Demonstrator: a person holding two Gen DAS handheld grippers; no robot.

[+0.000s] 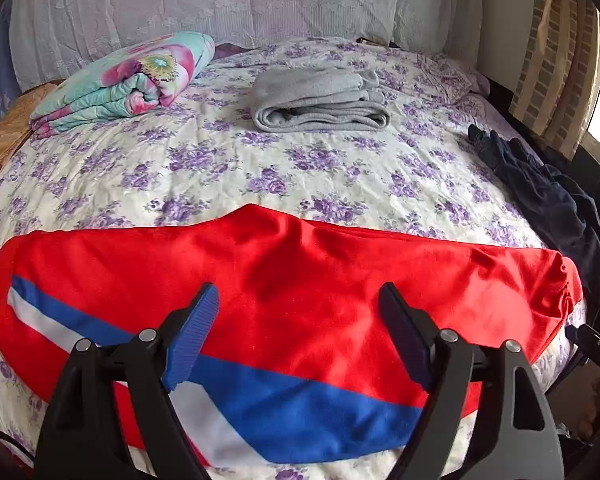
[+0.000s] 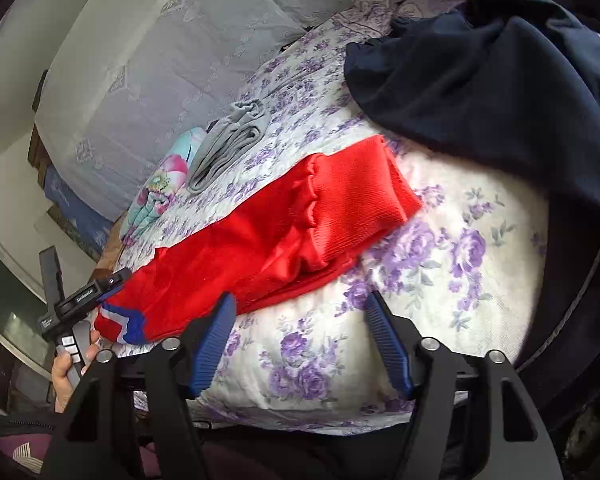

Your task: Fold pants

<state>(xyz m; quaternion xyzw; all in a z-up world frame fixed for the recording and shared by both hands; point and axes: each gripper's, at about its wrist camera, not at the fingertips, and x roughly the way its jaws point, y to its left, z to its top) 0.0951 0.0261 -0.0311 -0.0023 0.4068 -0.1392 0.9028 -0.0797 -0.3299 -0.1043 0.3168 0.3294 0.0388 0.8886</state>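
Red pants (image 1: 300, 280) with a blue and white stripe lie flat across the near part of the bed, folded lengthwise. My left gripper (image 1: 298, 300) is open and empty, hovering just above the middle of the pants. In the right wrist view the pants (image 2: 284, 232) run from the ribbed waistband at the right to the striped end at the left. My right gripper (image 2: 300, 308) is open and empty, over the bedsheet just beside the waistband end. The left gripper body (image 2: 84, 300) shows at the far left, held in a hand.
The bed (image 1: 220, 160) has a white sheet with purple flowers. Folded grey pants (image 1: 320, 100) and a folded floral blanket (image 1: 128, 80) lie at the back. A dark navy garment (image 1: 548, 200) (image 2: 500, 80) is heaped at the right edge. Pillows stand behind.
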